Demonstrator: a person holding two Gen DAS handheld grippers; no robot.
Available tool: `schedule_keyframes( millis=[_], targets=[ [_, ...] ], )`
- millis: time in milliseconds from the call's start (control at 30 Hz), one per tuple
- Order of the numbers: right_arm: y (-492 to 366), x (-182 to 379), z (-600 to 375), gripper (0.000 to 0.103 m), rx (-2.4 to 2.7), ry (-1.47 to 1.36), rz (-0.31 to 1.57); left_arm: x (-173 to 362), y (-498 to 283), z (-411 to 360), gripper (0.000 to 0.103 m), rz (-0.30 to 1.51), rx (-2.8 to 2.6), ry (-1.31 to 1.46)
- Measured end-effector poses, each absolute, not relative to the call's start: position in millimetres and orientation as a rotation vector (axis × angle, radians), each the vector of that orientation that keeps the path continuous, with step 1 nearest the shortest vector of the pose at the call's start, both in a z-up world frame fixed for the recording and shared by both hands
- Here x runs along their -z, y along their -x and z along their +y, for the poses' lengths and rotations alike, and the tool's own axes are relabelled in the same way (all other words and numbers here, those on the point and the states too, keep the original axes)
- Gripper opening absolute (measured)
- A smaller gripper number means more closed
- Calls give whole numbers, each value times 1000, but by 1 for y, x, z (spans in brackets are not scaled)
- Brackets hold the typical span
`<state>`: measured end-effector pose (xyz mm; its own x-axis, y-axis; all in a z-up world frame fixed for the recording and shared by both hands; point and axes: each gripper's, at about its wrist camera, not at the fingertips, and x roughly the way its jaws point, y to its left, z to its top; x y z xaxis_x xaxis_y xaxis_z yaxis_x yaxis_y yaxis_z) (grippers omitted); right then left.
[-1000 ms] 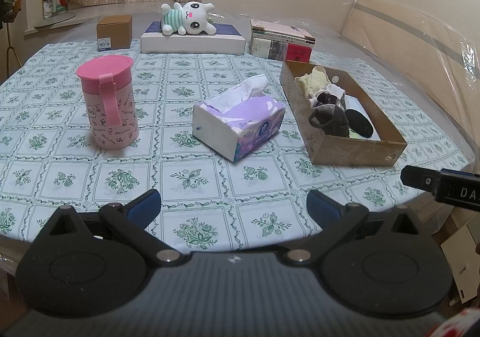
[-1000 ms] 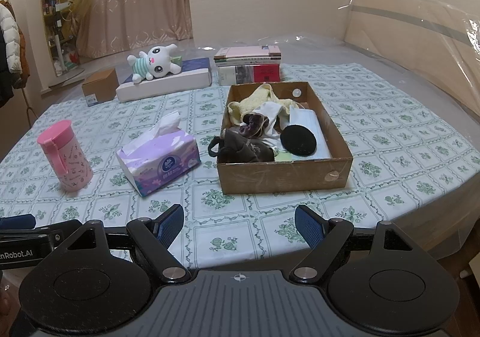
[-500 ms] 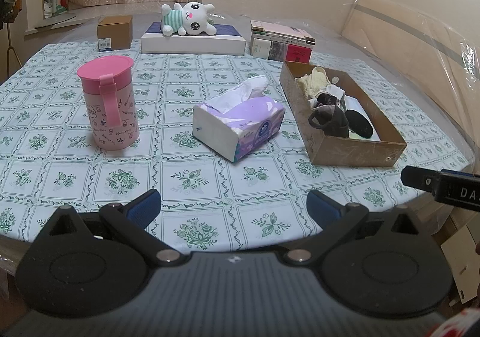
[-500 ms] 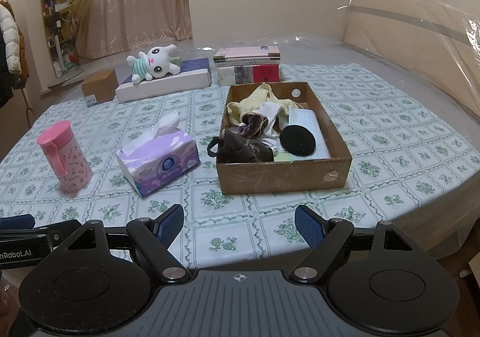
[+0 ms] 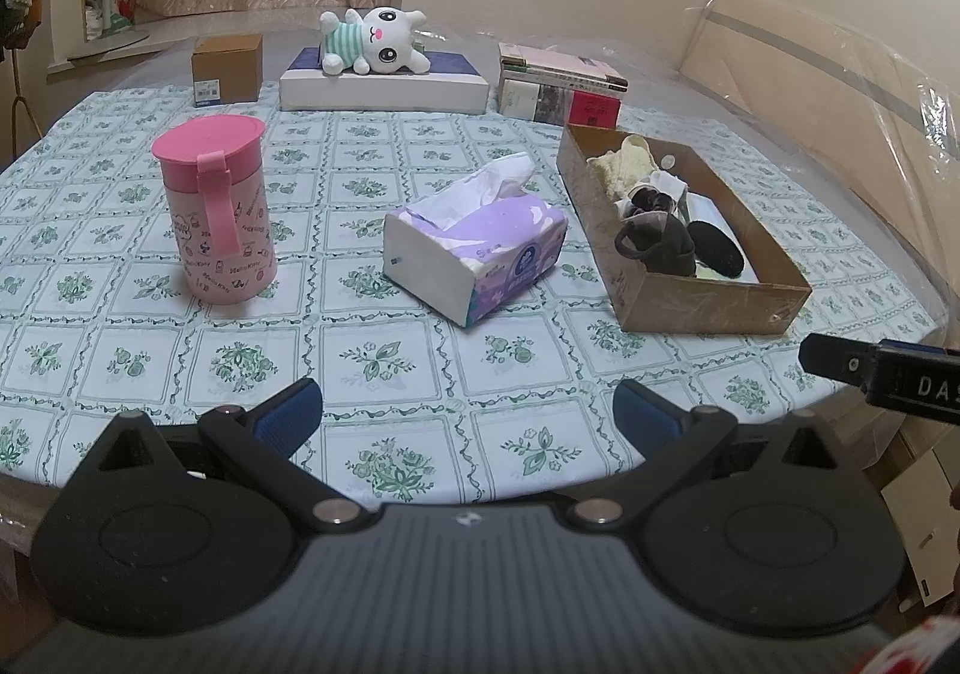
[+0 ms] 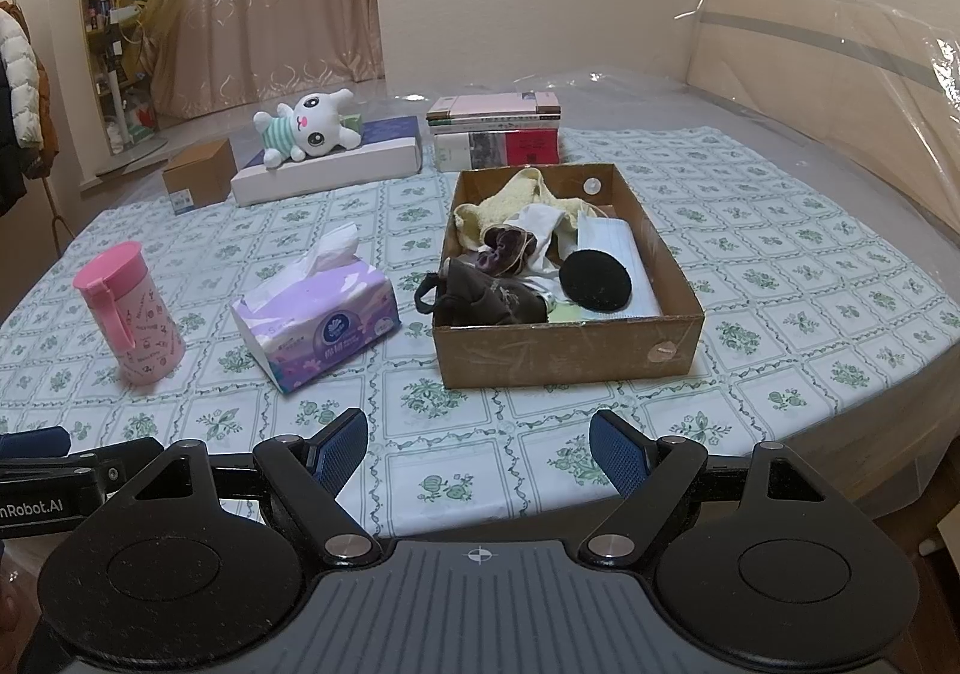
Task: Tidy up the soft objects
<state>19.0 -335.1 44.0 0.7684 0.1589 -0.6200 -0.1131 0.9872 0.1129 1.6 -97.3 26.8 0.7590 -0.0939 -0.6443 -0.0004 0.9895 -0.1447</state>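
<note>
A brown cardboard box (image 6: 564, 353) (image 5: 714, 308) on the table holds several soft items: a yellow cloth (image 6: 510, 200), white cloth, a dark brown pouch (image 6: 489, 299), a round black pad (image 6: 595, 281) and a pale blue mask. A white plush bunny (image 6: 303, 128) (image 5: 375, 41) lies on a flat white box at the back. My left gripper (image 5: 468, 416) is open and empty above the table's near edge. My right gripper (image 6: 477, 452) is open and empty, in front of the cardboard box.
A purple tissue pack (image 5: 480, 248) (image 6: 318, 314) lies mid-table. A pink lidded cup (image 5: 213, 206) (image 6: 132, 314) stands at the left. A stack of books (image 6: 498, 131) and a small brown carton (image 5: 228, 68) stand at the back. The tablecloth (image 5: 336, 356) is green-patterned.
</note>
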Motion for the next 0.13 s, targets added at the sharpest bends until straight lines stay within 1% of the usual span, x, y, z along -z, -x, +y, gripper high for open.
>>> schedule_keyframes(
  millis=[133],
  targets=[
    [-19, -45, -337, 81, -147, -71, 679, -28, 0, -97, 103, 695, 44, 145]
  ],
)
